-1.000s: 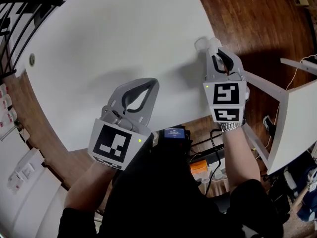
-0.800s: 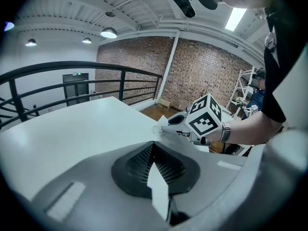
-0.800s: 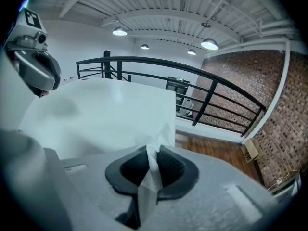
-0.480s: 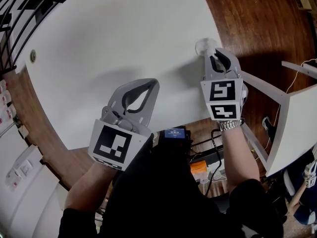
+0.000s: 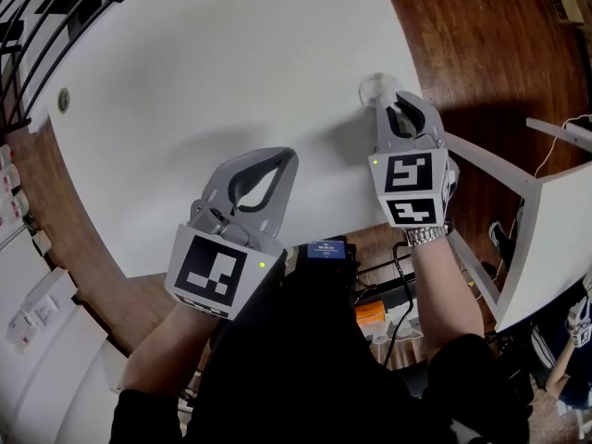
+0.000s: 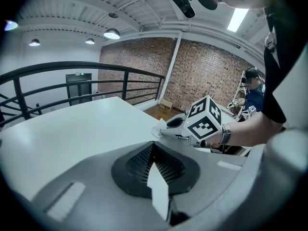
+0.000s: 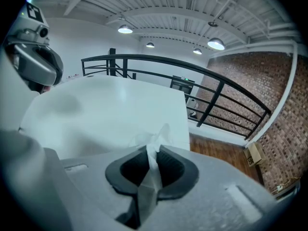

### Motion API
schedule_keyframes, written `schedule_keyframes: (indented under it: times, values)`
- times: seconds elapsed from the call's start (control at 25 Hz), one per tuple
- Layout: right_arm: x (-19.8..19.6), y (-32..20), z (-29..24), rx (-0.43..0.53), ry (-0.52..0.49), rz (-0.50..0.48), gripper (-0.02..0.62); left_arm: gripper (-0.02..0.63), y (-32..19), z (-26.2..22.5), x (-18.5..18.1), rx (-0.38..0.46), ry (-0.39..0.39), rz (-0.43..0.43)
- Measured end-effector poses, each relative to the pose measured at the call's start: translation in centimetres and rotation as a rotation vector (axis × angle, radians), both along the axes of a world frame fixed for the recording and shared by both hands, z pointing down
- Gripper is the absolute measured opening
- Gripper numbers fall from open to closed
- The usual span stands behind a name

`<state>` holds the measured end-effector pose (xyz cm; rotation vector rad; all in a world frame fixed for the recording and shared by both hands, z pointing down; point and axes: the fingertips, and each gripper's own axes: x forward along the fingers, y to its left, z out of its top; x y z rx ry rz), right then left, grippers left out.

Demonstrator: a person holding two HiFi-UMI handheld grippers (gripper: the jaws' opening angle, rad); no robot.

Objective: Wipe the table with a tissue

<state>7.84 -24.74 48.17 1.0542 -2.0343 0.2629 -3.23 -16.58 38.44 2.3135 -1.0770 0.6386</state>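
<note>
**Right tongs on the tissue at the table edge; left tongs idle**

Your right tongs (image 5: 395, 98) are pinching the tissue (image 7: 155, 137). The jaws are closed on a twisted neck of it, and the loose part fans out just past the tips. Tips and tissue are down at the table (image 5: 231, 54). The head view does not settle whether the wad is pressed flat or only brushing. The grip looks deep enough to drag the tissue without losing it, which is probably why so little paper shows ahead of the jaws.

Your left tongs (image 5: 276, 160) are pressed together and carry nothing that can be named. A pale sliver sits at the seam of the jaws. It may be a scrap or just the pad face; you cannot tell which. They hover over the near part of the table, well apart from the right pair and clear of the wiping path.

Just beyond the right tips the table ends and the wooden floor (image 5: 481, 44) begins, so a stroke off that side could snag the tissue. Most of the bare top lies ahead of and between the two tongs. Wiping there looks like the work remaining. A black railing (image 7: 207, 81) runs past the far end.
</note>
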Motion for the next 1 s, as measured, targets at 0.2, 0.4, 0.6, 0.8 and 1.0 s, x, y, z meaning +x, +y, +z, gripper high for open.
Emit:
schedule_keyframes:
  times: [0.2,0.4,0.6,0.8,1.0]
  values:
    - [-0.8,0.2,0.0,0.004,-0.001,-0.016,0.023,0.014,0.2,0.0,-0.5,0.000,-0.003,-0.007]
    - [-1.4,0.5,-0.1,0.007,-0.007,-0.031,0.023,0.014,0.3,-0.1,-0.5,0.001,-0.004,-0.017]
    - [-2.2,0.8,-0.1,0.007,-0.009,-0.046,0.023,0.014,0.5,-0.2,-0.8,0.001,-0.003,-0.021]
    - [-3.1,1.3,0.0,0.007,-0.012,-0.063,0.023,0.014,0.7,-0.2,-1.1,0.001,-0.003,-0.025]
    - [-3.6,1.6,0.0,0.007,-0.014,-0.072,0.022,0.014,1.0,-0.2,-1.4,0.001,-0.004,-0.030]
